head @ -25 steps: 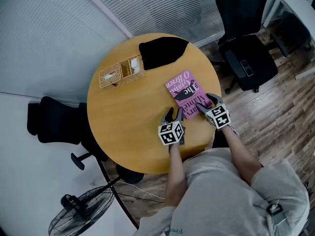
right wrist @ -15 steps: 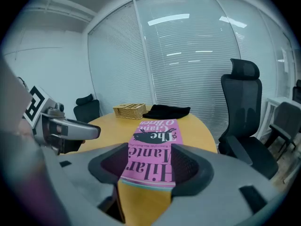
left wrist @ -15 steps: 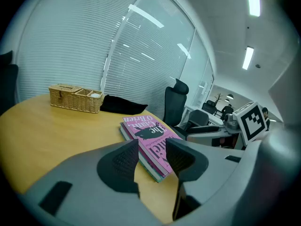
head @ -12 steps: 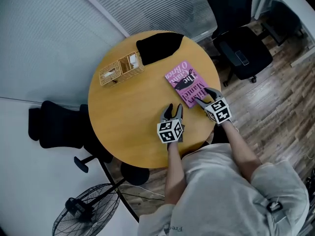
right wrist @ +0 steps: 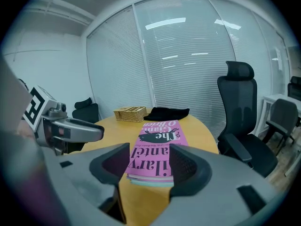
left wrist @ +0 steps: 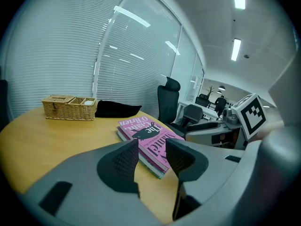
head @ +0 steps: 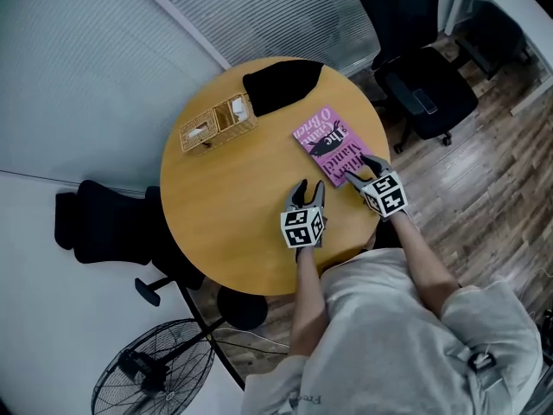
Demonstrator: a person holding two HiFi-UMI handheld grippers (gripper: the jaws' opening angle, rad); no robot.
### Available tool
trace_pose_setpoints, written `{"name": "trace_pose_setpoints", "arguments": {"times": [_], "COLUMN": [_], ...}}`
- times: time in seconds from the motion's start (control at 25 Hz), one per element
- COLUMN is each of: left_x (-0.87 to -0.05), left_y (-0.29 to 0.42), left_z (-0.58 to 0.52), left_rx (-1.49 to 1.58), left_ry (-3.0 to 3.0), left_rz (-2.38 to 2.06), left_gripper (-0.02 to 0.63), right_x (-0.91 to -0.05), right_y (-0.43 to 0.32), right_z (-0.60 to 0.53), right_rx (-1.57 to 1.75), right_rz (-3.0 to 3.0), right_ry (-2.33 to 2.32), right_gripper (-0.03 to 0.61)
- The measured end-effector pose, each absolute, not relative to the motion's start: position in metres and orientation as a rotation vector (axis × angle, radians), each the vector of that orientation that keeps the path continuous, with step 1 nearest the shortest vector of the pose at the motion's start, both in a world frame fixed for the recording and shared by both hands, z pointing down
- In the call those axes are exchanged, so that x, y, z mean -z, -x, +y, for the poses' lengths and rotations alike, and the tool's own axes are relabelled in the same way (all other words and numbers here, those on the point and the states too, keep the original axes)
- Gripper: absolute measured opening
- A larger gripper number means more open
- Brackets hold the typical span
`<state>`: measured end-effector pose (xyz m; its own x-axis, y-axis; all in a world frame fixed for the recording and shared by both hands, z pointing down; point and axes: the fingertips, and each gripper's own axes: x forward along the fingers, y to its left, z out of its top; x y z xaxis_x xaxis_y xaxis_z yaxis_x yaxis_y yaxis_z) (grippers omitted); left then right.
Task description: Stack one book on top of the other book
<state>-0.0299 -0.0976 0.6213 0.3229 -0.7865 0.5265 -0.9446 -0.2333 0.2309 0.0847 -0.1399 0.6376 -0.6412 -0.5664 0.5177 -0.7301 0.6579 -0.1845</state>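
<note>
A pink book (head: 333,143) lies flat on a second book at the right side of the round wooden table (head: 225,197); the lower book's pale page edges (right wrist: 150,181) show under it. My left gripper (head: 304,195) hovers just left of the stack's near corner, open and empty, with the stack (left wrist: 146,138) seen past its jaws. At the stack's near edge my right gripper (head: 363,169) stands open, its jaws closing slightly. Nothing sits between its pads; the pink cover (right wrist: 157,142) lies just beyond them.
A wicker basket (head: 218,122) and a black cloth (head: 281,86) sit at the table's far side. Black office chairs stand at the far right (head: 423,76) and at the left (head: 104,223). A floor fan (head: 147,370) is at the lower left.
Both grippers have drawn back a little from the stack's near edge and risen. The stacked books stay where they were.
</note>
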Motion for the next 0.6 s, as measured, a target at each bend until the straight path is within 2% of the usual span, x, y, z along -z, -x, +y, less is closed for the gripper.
{"name": "trace_pose_setpoints", "arguments": {"times": [0.12,0.28,0.6], "left_x": [-0.6195,-0.6180,-0.6217], "left_y": [0.0329,0.0366,0.0318], "left_z": [-0.0967,-0.0983,-0.0987], "left_rx": [-0.393,-0.377,-0.381], "left_ry": [-2.086,-2.084,-2.095], "left_rz": [-1.521,-1.526,-1.489], "left_gripper": [0.197,0.154,0.066], "right_x": [-0.6379,-0.6356,-0.6355], "right_y": [-0.0824,-0.0799,-0.0779], "right_z": [-0.1397,-0.1422,-0.1404], "right_rx": [-0.539,-0.538,-0.568], "right_rz": [-2.459,-2.464,-2.470], "right_ry": [-1.014,-1.015,-1.027], "right_gripper": [0.252,0.217,0.098]}}
